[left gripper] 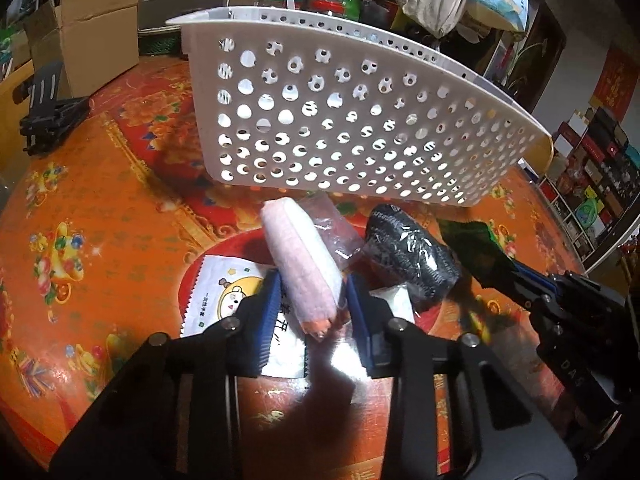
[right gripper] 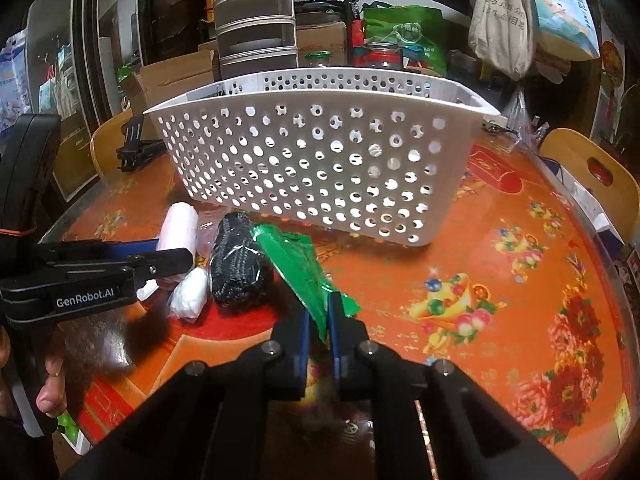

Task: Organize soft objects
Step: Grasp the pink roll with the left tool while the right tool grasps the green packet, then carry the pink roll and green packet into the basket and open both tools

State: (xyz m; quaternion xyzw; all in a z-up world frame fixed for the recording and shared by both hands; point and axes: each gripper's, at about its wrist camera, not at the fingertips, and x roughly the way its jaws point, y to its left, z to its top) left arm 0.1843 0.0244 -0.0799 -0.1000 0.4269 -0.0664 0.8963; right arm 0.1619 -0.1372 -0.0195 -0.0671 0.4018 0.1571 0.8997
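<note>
The left gripper (left gripper: 310,308) has its 2 blue pads set on either side of a pink towel roll (left gripper: 302,264) wrapped in clear plastic; the pads press against the roll's sides, so it is grasping the roll, which lies on the red-and-orange floral tablecloth (left gripper: 100,208) partly over a white cartoon-printed sachet (left gripper: 224,296). Just right of the roll lies a black knitted bundle (left gripper: 412,256) in clear film, and a small white wrapped item (right gripper: 190,294) sits between them, nearer the camera.

The right gripper (right gripper: 318,330) is clenched on a green foil packet (right gripper: 298,264); its 2 blue pads pinch the packet's lower edge, and the packet slants up and to the left, its upper end just beside the black bundle. From the left wrist view the same packet (left gripper: 476,244) shows at the right, held at the tip of the other gripper.

Behind all of these stands a white perforated plastic basket (right gripper: 320,160), upright on the table, its near wall just beyond the soft items. A person's fingers (right gripper: 52,384) wrap the left gripper's handle at the left edge of the right wrist view
</note>
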